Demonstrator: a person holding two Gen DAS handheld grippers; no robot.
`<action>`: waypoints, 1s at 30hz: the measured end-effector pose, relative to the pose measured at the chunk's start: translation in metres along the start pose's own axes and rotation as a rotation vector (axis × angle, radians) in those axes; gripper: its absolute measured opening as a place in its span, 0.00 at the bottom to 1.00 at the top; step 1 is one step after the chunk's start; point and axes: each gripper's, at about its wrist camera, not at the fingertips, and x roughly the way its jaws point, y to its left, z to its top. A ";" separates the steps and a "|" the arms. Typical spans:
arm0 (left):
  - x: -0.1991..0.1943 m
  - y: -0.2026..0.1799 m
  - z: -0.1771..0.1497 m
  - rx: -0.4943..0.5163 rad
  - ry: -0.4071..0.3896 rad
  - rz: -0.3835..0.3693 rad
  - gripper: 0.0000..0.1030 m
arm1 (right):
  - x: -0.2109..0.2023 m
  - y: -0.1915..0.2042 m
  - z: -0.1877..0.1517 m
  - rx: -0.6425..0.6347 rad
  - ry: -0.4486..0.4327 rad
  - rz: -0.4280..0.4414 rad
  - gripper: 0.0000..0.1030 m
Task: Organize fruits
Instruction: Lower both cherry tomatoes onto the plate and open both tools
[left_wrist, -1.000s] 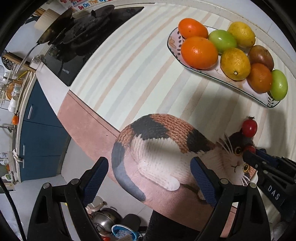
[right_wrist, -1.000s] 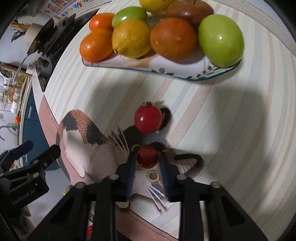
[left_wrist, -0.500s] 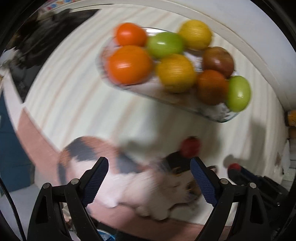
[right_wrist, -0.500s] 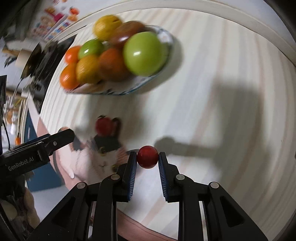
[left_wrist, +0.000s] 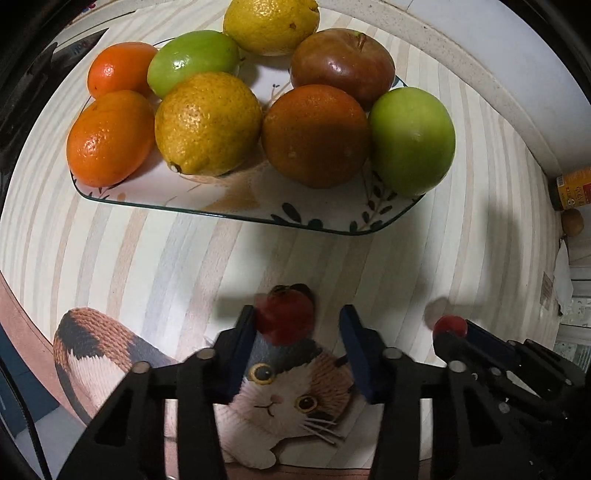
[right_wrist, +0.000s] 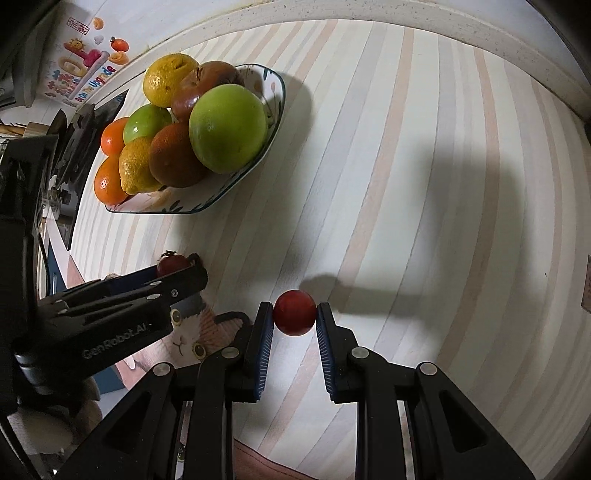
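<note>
A stemmed cherry tomato (left_wrist: 286, 321) lies on the striped mat, at the cat picture's head. My left gripper (left_wrist: 297, 317) points straight down around it. Its jaws are closing: the left pad touches the tomato, the right pad still stands clear. My right gripper (right_wrist: 294, 314) is shut on a second, smooth cherry tomato (right_wrist: 294, 313), held just above the mat to the right. The patterned plate (left_wrist: 258, 212) beyond holds oranges, lemons, green fruits and a brown-red apple. In the right wrist view the left gripper (right_wrist: 184, 273) half hides the stemmed tomato (right_wrist: 171, 264).
The mat's cat picture (left_wrist: 280, 387) lies under the left gripper. A yellow-labelled jar (left_wrist: 572, 186) and a small brown round thing (left_wrist: 572, 221) stand at the right edge by the wall. A dark stove (left_wrist: 22, 92) sits far left.
My left gripper came across over the stemmed tomato, dropped toward it, and its jaws narrowed around it. My right gripper carried its tomato off to the right of the cat picture.
</note>
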 end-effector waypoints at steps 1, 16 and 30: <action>0.000 0.001 0.000 -0.004 0.000 -0.004 0.31 | 0.000 0.001 0.000 0.001 -0.002 0.000 0.25; -0.050 0.074 0.004 -0.252 -0.066 -0.242 0.27 | -0.021 0.031 0.027 -0.004 -0.144 0.137 0.25; -0.049 0.118 0.035 -0.508 -0.096 -0.482 0.27 | -0.005 0.068 0.056 -0.098 -0.185 0.144 0.25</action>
